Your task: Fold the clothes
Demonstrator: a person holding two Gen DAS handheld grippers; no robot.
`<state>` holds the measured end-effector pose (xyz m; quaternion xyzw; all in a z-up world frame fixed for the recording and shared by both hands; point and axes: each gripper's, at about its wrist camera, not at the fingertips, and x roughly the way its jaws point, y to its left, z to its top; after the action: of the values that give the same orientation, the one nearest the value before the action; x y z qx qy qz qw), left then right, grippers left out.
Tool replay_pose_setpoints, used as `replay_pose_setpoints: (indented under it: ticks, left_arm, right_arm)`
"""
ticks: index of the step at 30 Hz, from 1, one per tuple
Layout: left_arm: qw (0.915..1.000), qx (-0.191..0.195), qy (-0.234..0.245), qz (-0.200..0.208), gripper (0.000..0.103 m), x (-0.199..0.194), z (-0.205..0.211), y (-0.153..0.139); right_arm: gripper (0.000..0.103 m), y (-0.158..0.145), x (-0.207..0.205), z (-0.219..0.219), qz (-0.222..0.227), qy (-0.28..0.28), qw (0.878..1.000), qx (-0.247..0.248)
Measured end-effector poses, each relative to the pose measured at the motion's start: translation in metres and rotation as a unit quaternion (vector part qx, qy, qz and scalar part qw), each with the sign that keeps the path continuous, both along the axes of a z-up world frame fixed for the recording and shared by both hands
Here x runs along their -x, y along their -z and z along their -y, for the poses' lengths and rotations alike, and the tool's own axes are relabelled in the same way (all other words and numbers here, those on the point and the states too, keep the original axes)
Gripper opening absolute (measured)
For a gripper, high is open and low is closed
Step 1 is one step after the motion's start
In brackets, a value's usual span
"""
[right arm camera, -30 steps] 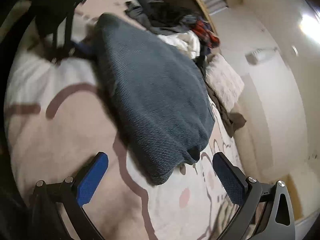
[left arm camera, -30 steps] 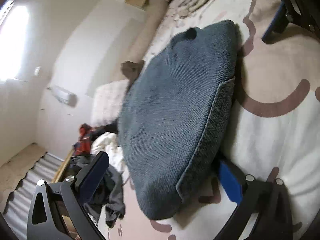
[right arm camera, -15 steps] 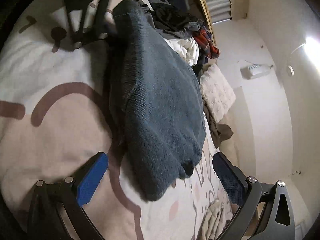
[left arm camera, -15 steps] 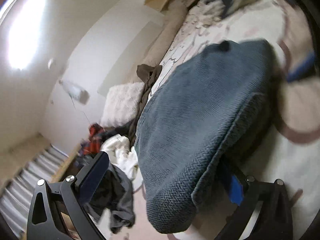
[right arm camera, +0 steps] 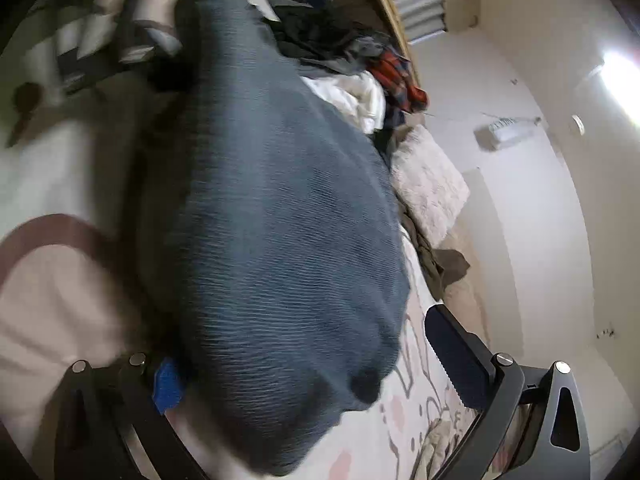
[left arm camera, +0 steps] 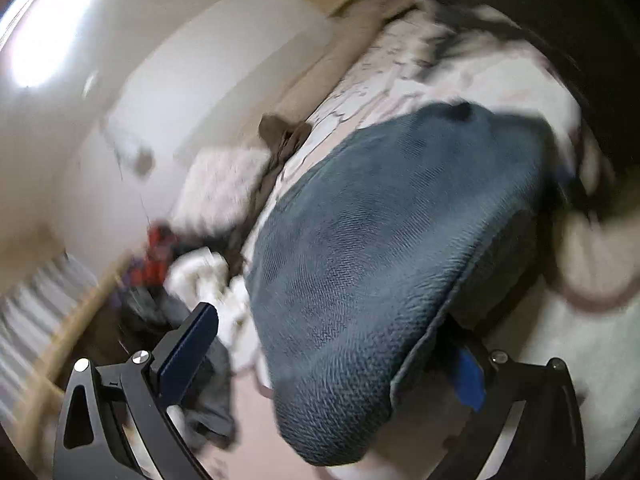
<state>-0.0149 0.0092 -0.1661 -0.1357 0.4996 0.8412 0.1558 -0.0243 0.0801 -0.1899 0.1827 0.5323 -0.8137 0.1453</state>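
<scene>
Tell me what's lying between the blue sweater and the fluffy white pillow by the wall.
In the right wrist view, a crumpled brown garment lies between the blue sweater and the fluffy white pillow; the left wrist view shows the same, blurred.

A dark blue-grey knitted garment (right arm camera: pixel 280 248) drapes over the cream patterned bedspread (right arm camera: pixel 60 184), its near end between the right gripper (right arm camera: pixel 312 376) jaws, which stand wide apart. Behind lies a heap of mixed clothes (right arm camera: pixel 360 68).

Lying heaped by the wooden bed rail (right arm camera: pixel 390 12): white cloth (right arm camera: pixel 356 98), red plaid garment (right arm camera: pixel 400 76); fluffy pillow (right arm camera: pixel 430 188) resting near white wall (right arm camera: pixel 520 220), brown garment (left arm camera: pixel 284 138) beside
</scene>
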Motion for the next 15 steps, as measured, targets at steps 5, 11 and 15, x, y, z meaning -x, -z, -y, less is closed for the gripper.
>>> replay_pose_setpoints:
  ticks: [5, 11, 15]
  left_arm:
    - [0.9929, 0.104, 0.051, -0.025, 0.102, -0.021, -0.008, 0.020]
    - [0.9840, 0.169, 0.052, -0.022, 0.102, -0.022, -0.013, 0.030]
    - [0.9800, 0.194, 0.031, -0.033, 0.101, -0.013, -0.011, 0.030]
  right_arm:
    - [0.095, -0.011, 0.004, 0.000, 0.011, -0.003, 1.000, 0.007]
    - [0.095, -0.035, 0.016, -0.007, 0.040, 0.028, 0.996, 0.070]
    - [0.095, -0.046, 0.021, -0.010, 0.040, 0.038, 0.995, 0.087]
